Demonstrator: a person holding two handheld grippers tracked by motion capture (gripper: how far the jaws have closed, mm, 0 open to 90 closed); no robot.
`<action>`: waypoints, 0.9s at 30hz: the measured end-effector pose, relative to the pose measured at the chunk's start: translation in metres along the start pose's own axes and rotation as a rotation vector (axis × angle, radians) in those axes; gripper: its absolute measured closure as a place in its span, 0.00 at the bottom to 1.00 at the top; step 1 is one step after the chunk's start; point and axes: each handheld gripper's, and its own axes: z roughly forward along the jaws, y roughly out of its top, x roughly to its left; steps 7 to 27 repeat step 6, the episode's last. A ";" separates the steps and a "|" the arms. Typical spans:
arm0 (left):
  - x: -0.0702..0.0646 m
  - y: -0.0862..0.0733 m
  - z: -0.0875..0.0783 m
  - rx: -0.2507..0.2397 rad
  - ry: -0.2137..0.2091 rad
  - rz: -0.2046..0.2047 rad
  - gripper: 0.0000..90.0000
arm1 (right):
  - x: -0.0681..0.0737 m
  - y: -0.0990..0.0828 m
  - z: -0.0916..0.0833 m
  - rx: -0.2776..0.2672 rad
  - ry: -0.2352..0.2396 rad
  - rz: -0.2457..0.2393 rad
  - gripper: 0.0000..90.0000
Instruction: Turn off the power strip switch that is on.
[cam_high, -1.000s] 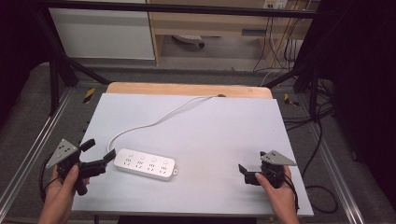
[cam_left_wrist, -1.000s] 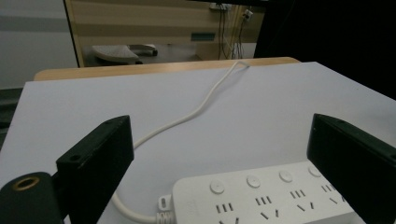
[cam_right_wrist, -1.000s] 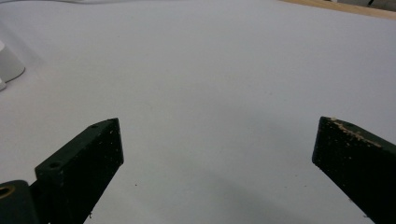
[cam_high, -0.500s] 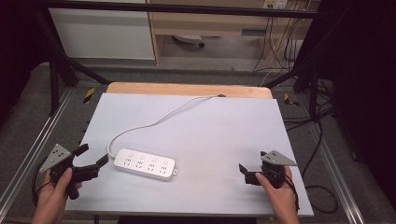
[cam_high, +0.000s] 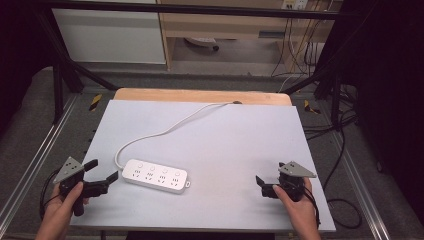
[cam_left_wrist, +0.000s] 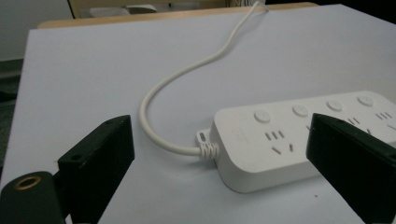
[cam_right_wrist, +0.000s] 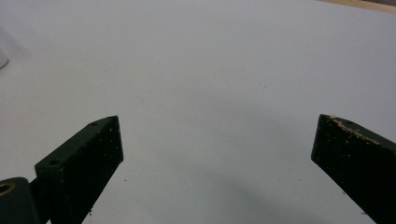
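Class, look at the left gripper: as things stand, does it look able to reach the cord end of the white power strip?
Probably yes. The left gripper sits just off the power strip with its jaws spread, and bare table lies between them; the cord curves off to one side.

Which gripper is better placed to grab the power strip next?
Left. The left gripper sits open just off the cable end of the power strip, which lies between its jaws in the left gripper view. The right gripper is open too, but far across the table.
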 end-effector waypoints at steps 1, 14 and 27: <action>-0.001 -0.001 0.001 0.012 0.004 0.017 0.08 | 0.000 -0.001 0.001 0.007 -0.004 0.001 0.03; -0.005 0.000 0.003 0.020 0.002 0.023 0.09 | -0.003 -0.008 0.013 0.097 -0.048 0.039 0.02; -0.005 0.000 0.003 0.020 0.002 0.023 0.09 | -0.003 -0.008 0.013 0.097 -0.048 0.039 0.02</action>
